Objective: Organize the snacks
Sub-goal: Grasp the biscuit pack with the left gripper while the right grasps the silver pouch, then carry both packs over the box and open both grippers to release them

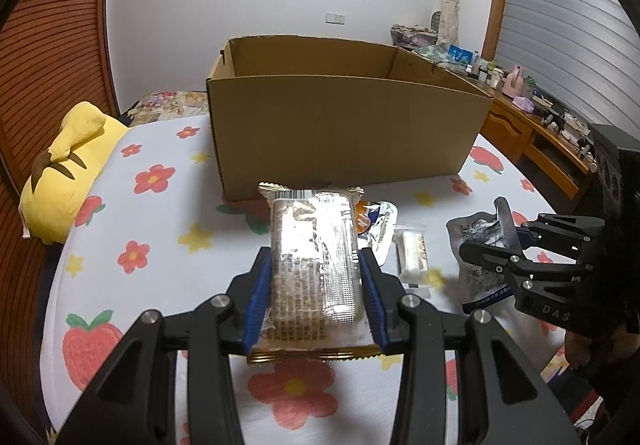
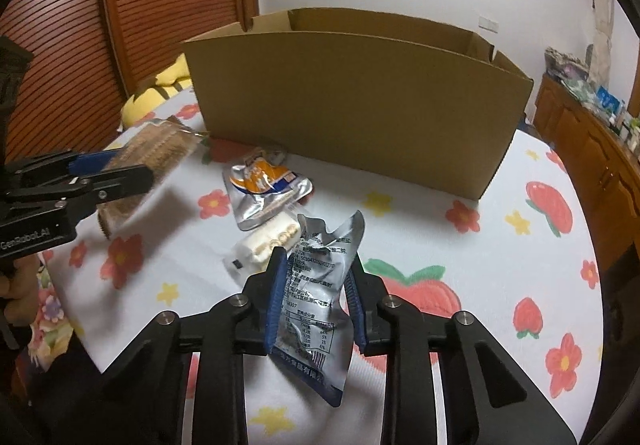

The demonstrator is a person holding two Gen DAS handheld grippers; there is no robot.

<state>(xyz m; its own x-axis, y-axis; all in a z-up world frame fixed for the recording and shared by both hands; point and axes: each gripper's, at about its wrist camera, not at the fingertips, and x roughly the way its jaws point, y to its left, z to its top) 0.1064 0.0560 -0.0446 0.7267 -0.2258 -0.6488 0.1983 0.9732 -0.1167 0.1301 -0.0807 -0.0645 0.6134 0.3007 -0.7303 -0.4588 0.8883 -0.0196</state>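
Silver pouch (image 2: pixel 316 285) | clamped in right hand-held gripper (image 2: pixel 316 277) | above bedsheet (image 2: pixel 500 265)

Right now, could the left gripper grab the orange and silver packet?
Probably not: the left gripper is already shut on the biscuit pack. The orange and silver packet lies uncovered.

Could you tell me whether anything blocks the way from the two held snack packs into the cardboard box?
Only the box's near wall, which both packs must clear. The left gripper holds the wafer pack; the right gripper holds the silver pouch.

Black tool (image 1: pixel 316 265) linkages, blue ribbed pads (image 2: pixel 278 297), silver screws
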